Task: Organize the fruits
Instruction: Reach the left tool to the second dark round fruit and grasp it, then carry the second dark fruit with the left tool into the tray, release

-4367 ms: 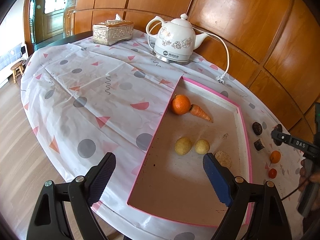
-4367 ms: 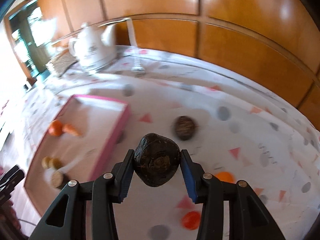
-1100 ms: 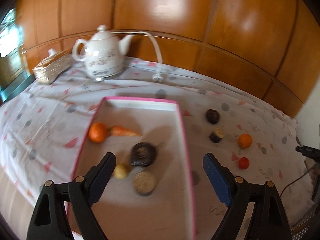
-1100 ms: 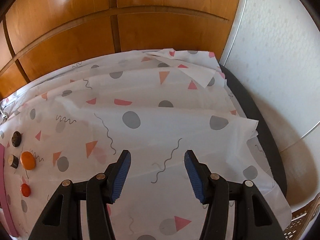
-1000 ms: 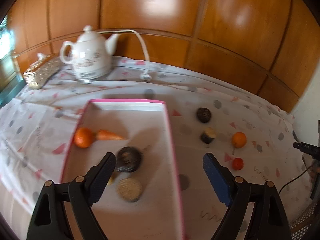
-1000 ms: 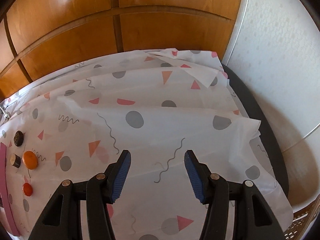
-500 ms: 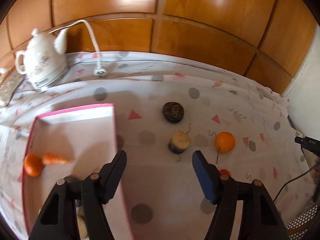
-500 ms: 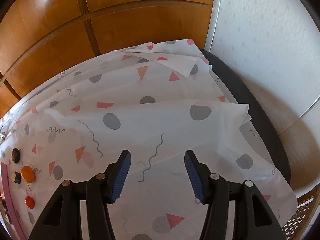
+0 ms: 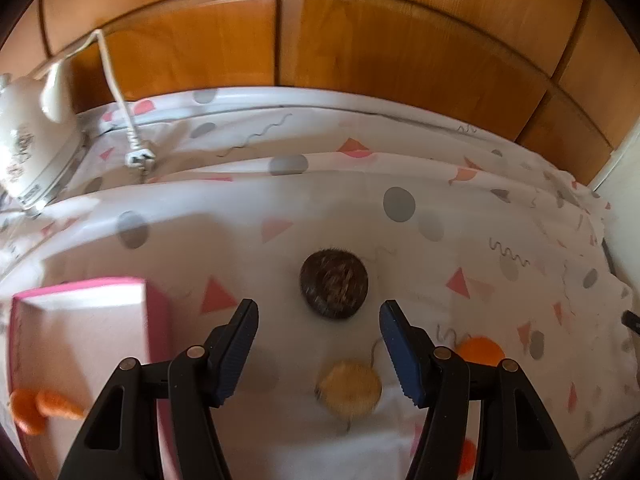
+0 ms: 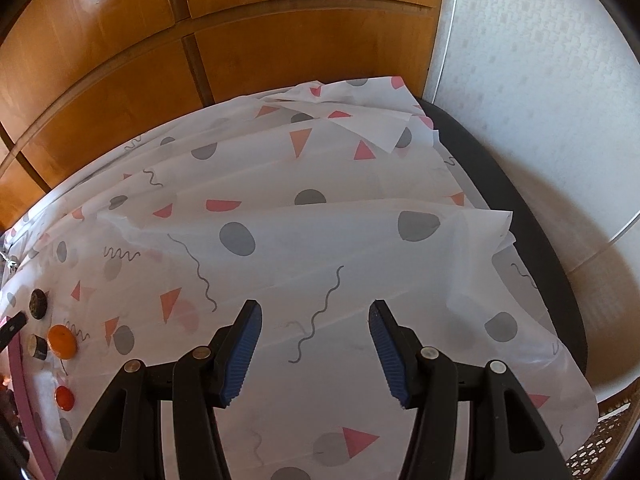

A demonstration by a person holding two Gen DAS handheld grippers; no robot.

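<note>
My left gripper [image 9: 318, 322] is open and empty, its fingers on either side of a dark round fruit [image 9: 334, 283] on the tablecloth, just short of it. A pale cut fruit [image 9: 349, 393] lies under the gripper. An orange [image 9: 479, 350] and a small red fruit [image 9: 466, 455] lie to its right. The pink tray [image 9: 154, 320] at the left holds an orange [image 9: 25, 409] and a carrot [image 9: 60, 408]. My right gripper [image 10: 315, 322] is open and empty over bare cloth; the same fruits [image 10: 62, 341] lie far to its left.
A white electric kettle [image 9: 28, 136] with cord and plug [image 9: 138, 158] stands at the back left. Wood panelling [image 9: 360, 40] runs behind the table. The dark table edge [image 10: 520, 216] and a white wall are at the right.
My left gripper has swung right from the tray and moved in on the dark round fruit, its jaws narrower than a second ago. My right gripper has barely moved.
</note>
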